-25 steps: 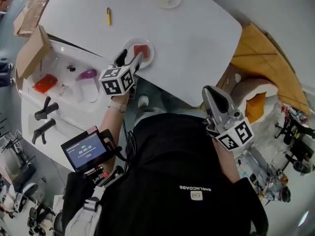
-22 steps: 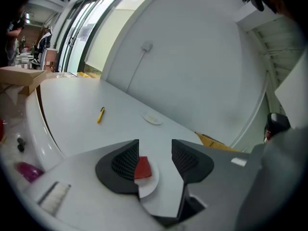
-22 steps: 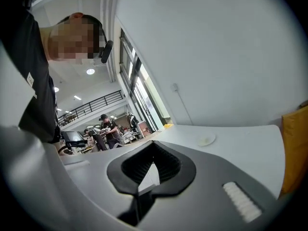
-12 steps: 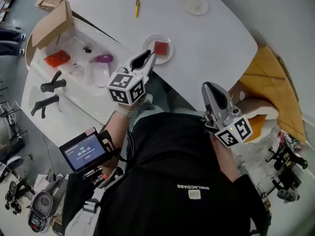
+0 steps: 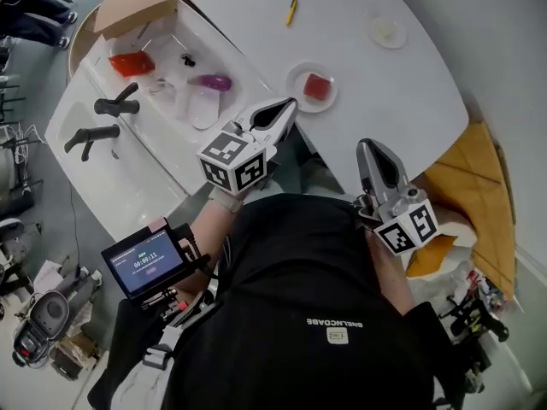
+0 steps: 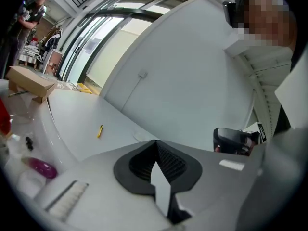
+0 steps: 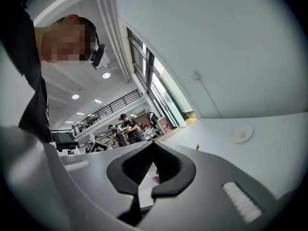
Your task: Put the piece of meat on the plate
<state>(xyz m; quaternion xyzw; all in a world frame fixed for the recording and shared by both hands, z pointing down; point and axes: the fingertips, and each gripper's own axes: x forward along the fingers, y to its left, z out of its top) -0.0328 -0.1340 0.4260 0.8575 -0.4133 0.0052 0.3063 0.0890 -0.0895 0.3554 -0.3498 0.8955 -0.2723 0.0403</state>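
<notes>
The red piece of meat (image 5: pixel 316 85) lies on the small white plate (image 5: pixel 298 73) near the edge of the white table (image 5: pixel 410 92) in the head view. My left gripper (image 5: pixel 287 108) hangs just short of the plate, off the table's edge, its jaws shut with nothing between them. The left gripper (image 6: pixel 156 143) hides the plate in its own view. My right gripper (image 5: pixel 369 149) is held lower right of the plate, near the body, also shut and empty; the right gripper (image 7: pixel 153 145) looks level across the table in its own view.
A yellow pen (image 5: pixel 291 11) and a small white dish (image 5: pixel 386 31) lie farther back on the table. A white sink counter (image 5: pixel 102 156) at left holds a red thing (image 5: pixel 131 62), a purple thing (image 5: pixel 211 82) and black taps (image 5: pixel 115 107). A cardboard box (image 5: pixel 137 7) stands behind it.
The left gripper has drawn back from the plate, risen and shut its jaws empty. The meat stays on the plate. The right gripper has shifted a little sideways.
</notes>
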